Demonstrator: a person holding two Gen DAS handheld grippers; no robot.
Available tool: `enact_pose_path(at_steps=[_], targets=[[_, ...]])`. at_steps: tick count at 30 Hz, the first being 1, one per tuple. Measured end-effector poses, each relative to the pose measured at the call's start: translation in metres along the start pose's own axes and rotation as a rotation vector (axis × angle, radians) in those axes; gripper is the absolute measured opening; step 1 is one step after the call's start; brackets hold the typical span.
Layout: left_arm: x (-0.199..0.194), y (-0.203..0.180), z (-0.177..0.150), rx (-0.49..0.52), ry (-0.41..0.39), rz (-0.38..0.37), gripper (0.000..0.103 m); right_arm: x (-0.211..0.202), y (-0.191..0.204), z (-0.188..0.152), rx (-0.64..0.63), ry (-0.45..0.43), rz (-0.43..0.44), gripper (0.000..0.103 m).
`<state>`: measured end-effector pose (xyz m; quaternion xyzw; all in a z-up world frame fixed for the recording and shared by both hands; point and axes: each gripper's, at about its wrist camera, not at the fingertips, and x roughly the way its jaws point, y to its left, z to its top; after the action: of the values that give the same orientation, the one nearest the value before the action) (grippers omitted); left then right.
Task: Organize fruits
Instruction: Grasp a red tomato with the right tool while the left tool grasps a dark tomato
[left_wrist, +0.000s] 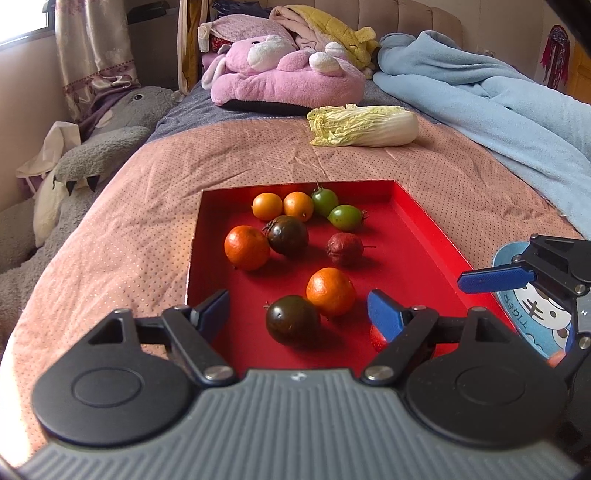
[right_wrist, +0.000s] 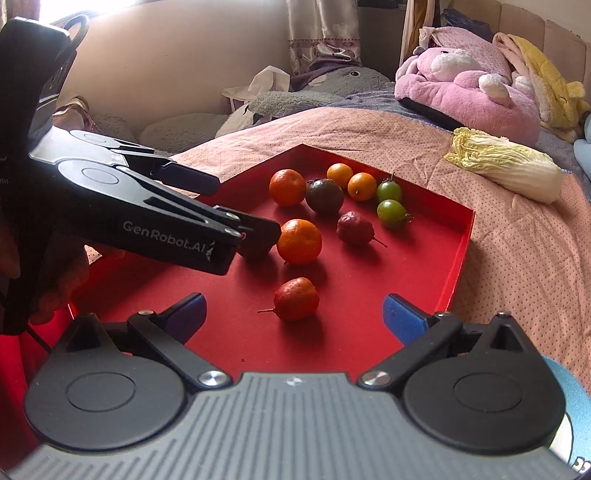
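A red tray (left_wrist: 424, 229) (right_wrist: 458, 258) on the bed holds several fruits: oranges, dark tomatoes, green tomatoes and reddish fruits. My left gripper (left_wrist: 297, 312) is open; a dark tomato (left_wrist: 292, 320) and an orange (left_wrist: 331, 291) lie between its fingers. In the right wrist view the left gripper (right_wrist: 240, 206) reaches in from the left, beside the orange (right_wrist: 299, 242). My right gripper (right_wrist: 293, 319) is open around a red fruit (right_wrist: 296, 299) on the tray floor. It shows in the left wrist view (left_wrist: 495, 278) at the right edge.
A napa cabbage (left_wrist: 364, 125) (right_wrist: 506, 170) lies on the pink quilt beyond the tray. A blue cartoon plate (left_wrist: 532, 306) sits right of the tray. Pink plush toys (left_wrist: 288, 74), a blue blanket (left_wrist: 480, 96) and a grey plush (left_wrist: 99, 147) surround the quilt.
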<state>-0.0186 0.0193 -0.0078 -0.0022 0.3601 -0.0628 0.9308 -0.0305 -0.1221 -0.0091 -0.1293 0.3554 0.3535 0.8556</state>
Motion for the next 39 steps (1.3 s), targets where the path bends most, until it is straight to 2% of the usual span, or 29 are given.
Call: enact_pose_path(at_steps=[3, 8, 10, 15, 24, 33, 39], targets=[[0.007, -0.001, -0.001, 0.013, 0.030, 0.025, 0.083, 0.004, 0.000, 0.002, -0.002, 0.005, 0.010, 0.093], [0.010, 0.008, 0.001, -0.045, 0.049, 0.007, 0.082, 0.013, -0.004, 0.003, 0.011, 0.016, 0.003, 0.088], [0.014, 0.010, 0.000, -0.045, 0.065, 0.013, 0.082, 0.015, -0.006, 0.002, 0.016, 0.026, 0.009, 0.082], [0.023, 0.014, -0.001, -0.043, 0.105, 0.031, 0.072, 0.023, -0.010, 0.003, 0.034, 0.040, 0.007, 0.075], [0.030, 0.011, 0.000, -0.027, 0.127, -0.013, 0.060, 0.032, -0.009, 0.007, 0.029, 0.056, 0.013, 0.064], [0.036, 0.013, 0.002, -0.057, 0.155, -0.030, 0.056, 0.040, -0.010, 0.007, 0.035, 0.078, 0.018, 0.048], [0.037, 0.015, 0.003, -0.074, 0.158, -0.040, 0.055, 0.037, -0.014, 0.011, 0.067, 0.063, 0.030, 0.048]])
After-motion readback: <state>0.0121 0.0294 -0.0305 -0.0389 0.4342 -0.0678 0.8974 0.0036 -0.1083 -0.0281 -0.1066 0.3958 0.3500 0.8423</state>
